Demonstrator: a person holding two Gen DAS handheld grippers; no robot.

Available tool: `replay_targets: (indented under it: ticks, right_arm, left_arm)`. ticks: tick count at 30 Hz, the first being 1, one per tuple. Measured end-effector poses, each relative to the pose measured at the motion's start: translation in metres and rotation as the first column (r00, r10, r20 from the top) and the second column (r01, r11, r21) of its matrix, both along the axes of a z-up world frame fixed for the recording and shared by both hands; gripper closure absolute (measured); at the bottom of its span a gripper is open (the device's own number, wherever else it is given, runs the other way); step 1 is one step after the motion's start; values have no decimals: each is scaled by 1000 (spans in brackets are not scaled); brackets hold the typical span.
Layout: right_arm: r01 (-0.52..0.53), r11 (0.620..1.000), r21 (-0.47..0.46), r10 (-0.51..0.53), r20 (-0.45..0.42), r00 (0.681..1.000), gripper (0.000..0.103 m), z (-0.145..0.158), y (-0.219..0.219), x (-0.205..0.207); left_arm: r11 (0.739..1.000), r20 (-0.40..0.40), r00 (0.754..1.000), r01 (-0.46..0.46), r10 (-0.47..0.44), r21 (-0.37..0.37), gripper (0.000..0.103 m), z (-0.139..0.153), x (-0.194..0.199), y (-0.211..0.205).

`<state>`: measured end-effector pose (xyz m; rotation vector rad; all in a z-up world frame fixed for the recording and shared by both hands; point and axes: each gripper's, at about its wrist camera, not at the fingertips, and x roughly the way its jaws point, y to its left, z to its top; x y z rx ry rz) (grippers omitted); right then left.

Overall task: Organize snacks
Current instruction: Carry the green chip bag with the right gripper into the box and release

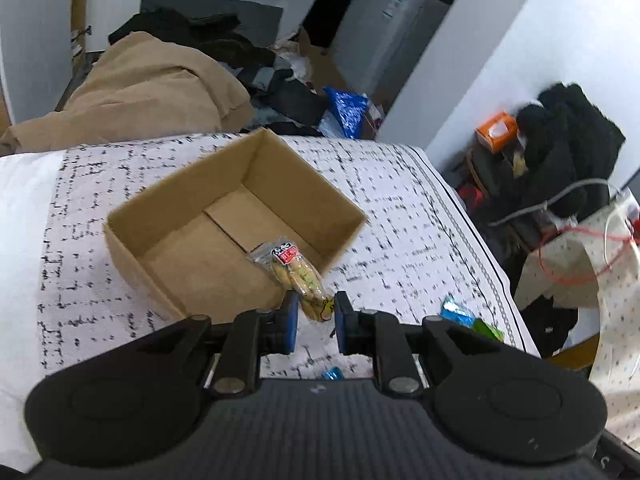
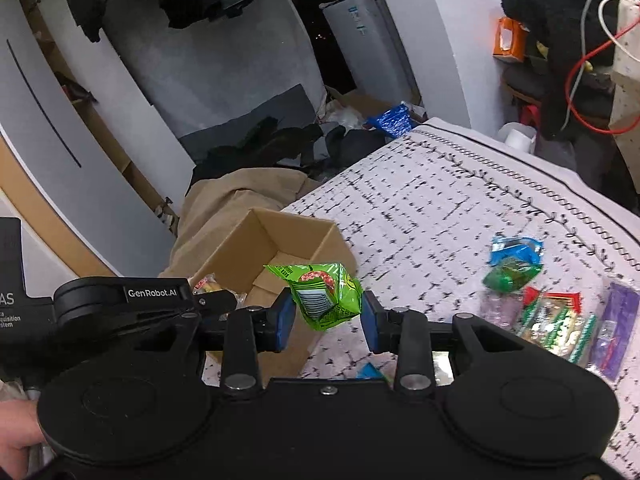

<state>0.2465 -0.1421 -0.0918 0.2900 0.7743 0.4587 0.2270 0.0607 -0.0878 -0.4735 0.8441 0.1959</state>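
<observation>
My left gripper (image 1: 316,322) pinched a crinkly clear snack packet (image 1: 298,276) over the cardboard box (image 1: 168,204) rim; my right gripper (image 2: 326,320) clamped a glossy green pouch (image 2: 324,296).

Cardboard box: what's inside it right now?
The cardboard box holds one clear packet of yellowish snacks, partly over the near wall, between the left gripper's fingers. The rest of the floor looks bare; the strip behind the near wall is hidden.

2 close wrist views, shared box (image 1: 236,232)
</observation>
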Motion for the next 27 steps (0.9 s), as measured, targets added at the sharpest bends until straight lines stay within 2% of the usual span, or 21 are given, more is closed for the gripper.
replay_targets:
  ticks: [6, 10, 23, 27]
  right_arm:
    - [-42, 999, -28, 42, -10, 999, 68, -5, 29, 2]
    - [-58, 998, -36, 57, -23, 998, 68, -9, 45, 4]
    - [-44, 999, -31, 43, -34, 999, 68, -14, 50, 8]
    - [-35, 999, -24, 34, -35, 999, 68, -15, 46, 8]
  left_arm:
    - [998, 28, 998, -47, 49, -41, 85, -4, -9, 22]
    - [997, 30, 998, -61, 62, -42, 85, -6, -10, 31]
    - [998, -109, 993, -49, 45, -32, 85, -41, 2, 32]
    - [996, -140, 989, -50, 39, -77, 81, -48, 5, 32]
